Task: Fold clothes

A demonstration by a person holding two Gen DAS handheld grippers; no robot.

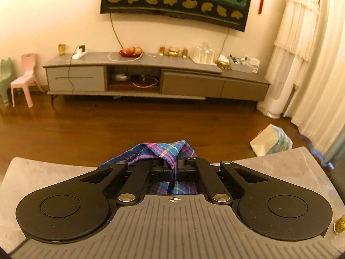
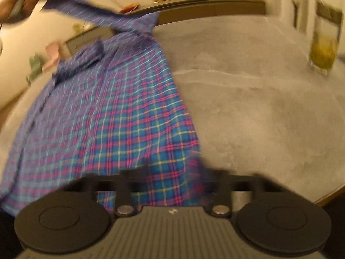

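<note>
Plaid shirt [image 2: 120,112] spread across the left half of the grey tabletop [image 2: 258,99], long axis running from near edge to far edge, collar end far. One sleeve [image 2: 90,10] lifted off the far left corner, pulled taut toward the left hand-held gripper [image 1: 175,166], jaws pressed together on a bunched fold of plaid. Right hand-held gripper [image 2: 172,183] low over the near hem, shirt lying straight ahead and to its left; blur hides whether its jaws stand apart or clamp cloth, so cannot tell. Left the nearer to the raised sleeve, right the nearer to the hem. Likely next: sleeve carried inward across the body, which turns on that taut line from cuff to shoulder. Glass of yellowish contents [image 2: 323,54] far right on the tabletop, well apart. No legible brand, label or writing anywhere.
</note>
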